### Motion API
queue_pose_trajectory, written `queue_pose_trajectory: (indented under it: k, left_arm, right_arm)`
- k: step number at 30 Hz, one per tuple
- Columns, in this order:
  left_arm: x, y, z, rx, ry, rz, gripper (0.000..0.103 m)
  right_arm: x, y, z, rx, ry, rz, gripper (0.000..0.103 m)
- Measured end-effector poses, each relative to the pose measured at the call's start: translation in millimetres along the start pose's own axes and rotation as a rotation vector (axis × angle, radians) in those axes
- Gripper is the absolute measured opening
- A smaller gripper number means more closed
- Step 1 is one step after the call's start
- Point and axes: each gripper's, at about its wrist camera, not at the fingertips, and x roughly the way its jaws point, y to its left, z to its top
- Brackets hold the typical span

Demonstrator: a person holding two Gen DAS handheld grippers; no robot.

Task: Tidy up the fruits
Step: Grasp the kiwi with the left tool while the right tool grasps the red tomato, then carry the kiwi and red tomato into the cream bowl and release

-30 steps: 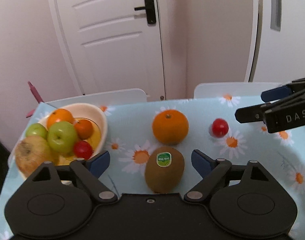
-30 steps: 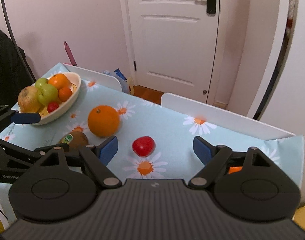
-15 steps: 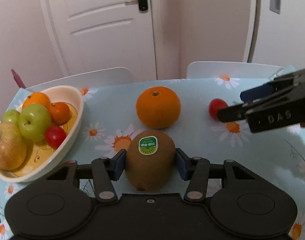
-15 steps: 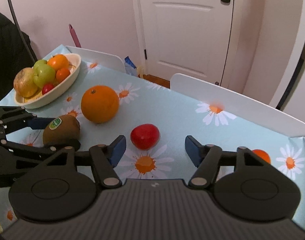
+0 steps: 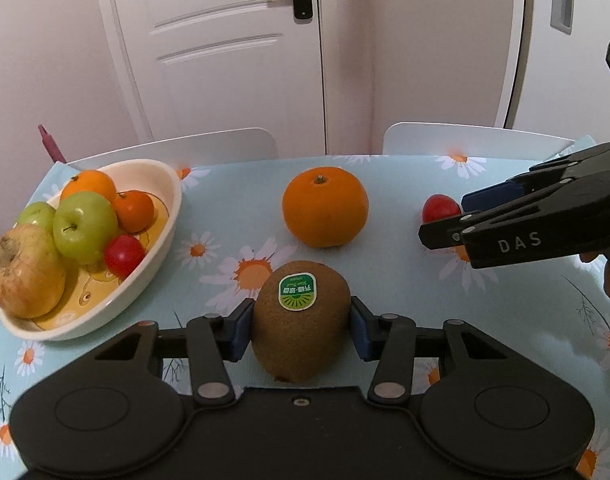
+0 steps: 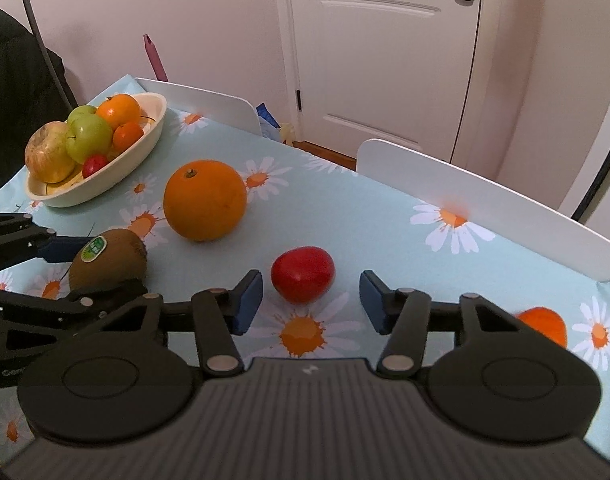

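between the blue pads of our left gripper [image 5: 301,322] sits the kiwi [image 5: 301,320], squeezed on both flanks, its sticker facing up and its long axis running away from us along the fingers. we cannot tell from these views whether it has left the surface [image 5: 385,272] or is only pinched against it. we judge the pick to be made, with the carry to come.

the relation that matters is where the bowl [image 5: 161,216] lies from this grip: to the left and a little farther off, its near rim close to our left finger. it already holds green apples [image 5: 85,226], a brownish fruit [image 5: 25,272], oranges and a small red one, so the free room looks to be at its near right end. we judge that the kiwi must rise over the rim and go in sideways to the left.

our right gripper [image 6: 311,300] stands open, holding nothing, with the red tomato-like fruit [image 6: 303,274] lying just beyond the gap between its fingers, not touching either pad. that fruit lies well right of the bowl, so the right hand is plainly the nearer one for it. the big orange [image 6: 205,200] rests between the two grippers, farther back, near the kiwi but apart from it. another orange fruit [image 6: 543,322] shows at the right, partly hidden behind the right finger.
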Motion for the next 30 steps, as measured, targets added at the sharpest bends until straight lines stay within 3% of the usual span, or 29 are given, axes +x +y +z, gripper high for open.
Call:
queue_pose_trajectory:
  k: [4, 7, 30]
  left_arm:
    - [-3.1, 1.9, -1.7, -0.007, 0.004, 0.003, 0.052]
    - [-6.5, 3.9, -4.2, -0.011, 0.007, 0.009, 0.052]
    - [-88.3, 48.8, 7.2, -0.116, -0.048, 0.073, 0.052]
  right_arm:
    - [1.6, 3.1, 1.2, -0.008, 0.0, -0.002, 0.062]
    - [2.5, 5.9, 2.3, -0.012, 0.001, -0.006, 0.049]
    - [-67.3, 68.0, 34.3, -0.037, -0.068, 0.032, 0.049]
